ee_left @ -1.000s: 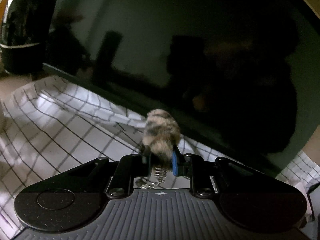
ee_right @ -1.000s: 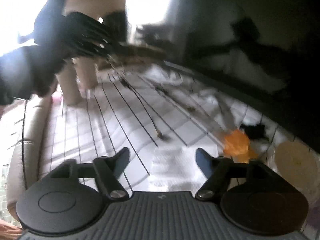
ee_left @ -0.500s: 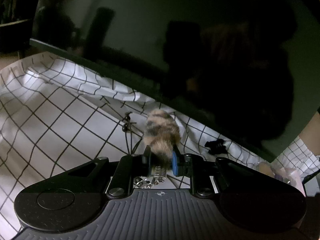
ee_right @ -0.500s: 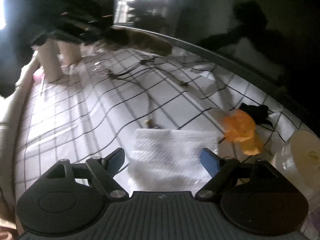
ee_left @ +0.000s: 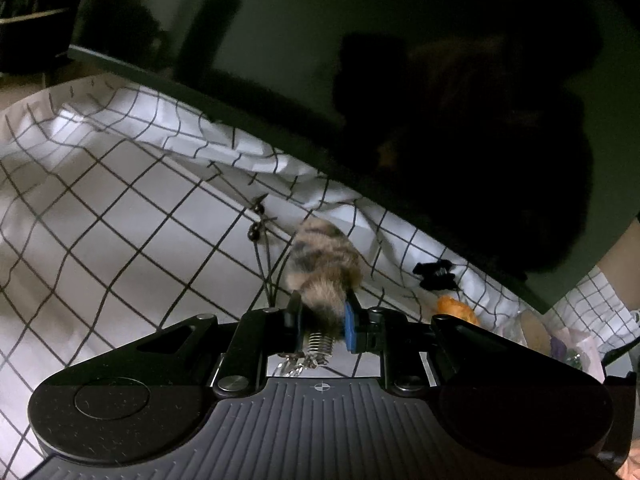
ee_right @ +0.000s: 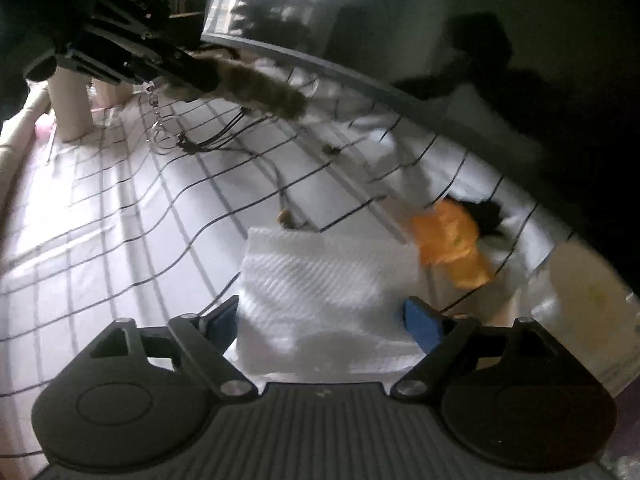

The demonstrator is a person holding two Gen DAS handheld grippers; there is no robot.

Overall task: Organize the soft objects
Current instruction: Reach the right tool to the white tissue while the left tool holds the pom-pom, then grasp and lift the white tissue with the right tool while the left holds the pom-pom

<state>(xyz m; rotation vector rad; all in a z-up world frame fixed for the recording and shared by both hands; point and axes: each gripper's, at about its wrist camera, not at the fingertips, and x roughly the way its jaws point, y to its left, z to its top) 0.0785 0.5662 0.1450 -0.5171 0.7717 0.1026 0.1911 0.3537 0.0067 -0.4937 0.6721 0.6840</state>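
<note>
My left gripper is shut on a brown striped furry tail keychain and holds it above the checked cloth. The tail also shows in the right wrist view, with its metal ring hanging down. My right gripper is open and empty, low over a folded white towel. An orange soft object and a black soft thing lie to the right of the towel.
A large dark screen stands along the back edge of the cloth. Thin dark cords with beads lie on the cloth. A round pale lid sits at the right. Pale cylinders stand at the far left.
Both grippers have moved right and lower over the cloth. The towel and orange object have come closer to my right gripper. The tail stays clamped in my left gripper.
</note>
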